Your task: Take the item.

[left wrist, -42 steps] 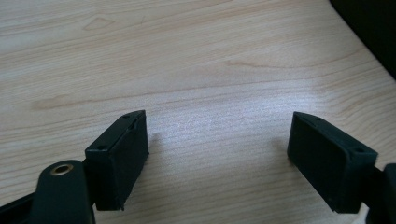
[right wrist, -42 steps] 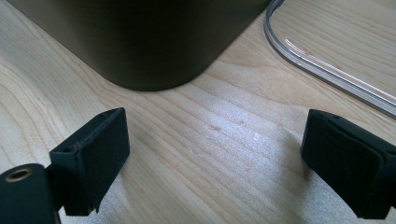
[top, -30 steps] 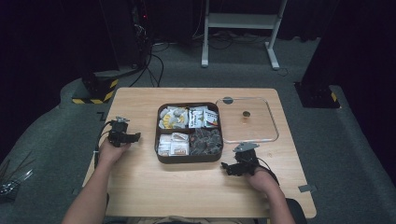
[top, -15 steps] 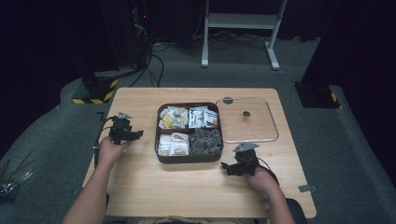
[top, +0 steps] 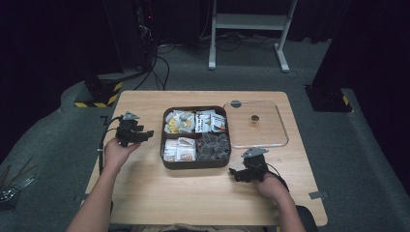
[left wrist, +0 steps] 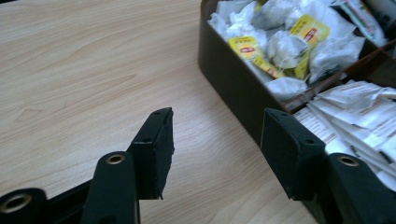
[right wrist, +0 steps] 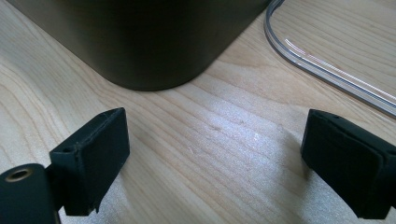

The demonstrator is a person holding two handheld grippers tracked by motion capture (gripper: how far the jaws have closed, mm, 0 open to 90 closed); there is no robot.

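Note:
A dark brown compartment box (top: 162,145) stands mid-table, holding tea bags (top: 178,122), printed packets (top: 211,122), white sachets (top: 178,150) and dark packets (top: 213,145). My left gripper (top: 146,134) hovers left of the box and points at it. In the left gripper view its jaws (left wrist: 215,144) are open with nothing between them; they have just been closing. The box wall (left wrist: 233,79), tea bags (left wrist: 280,42) and sachets (left wrist: 355,116) lie just ahead. My right gripper (top: 236,173) rests by the box's near right corner, open and empty (right wrist: 215,158), facing the box wall (right wrist: 140,37).
A clear lid (top: 281,141) with a small dark knob (top: 255,117) lies flat to the right of the box; its rim (right wrist: 327,65) runs close past the right gripper. Bare wood lies along the near side of the table (top: 193,198). Cables and a stand are on the floor behind.
The left gripper has lifted a little and edged toward the box, and its jaws stand narrower than before. The right hand has stayed put.

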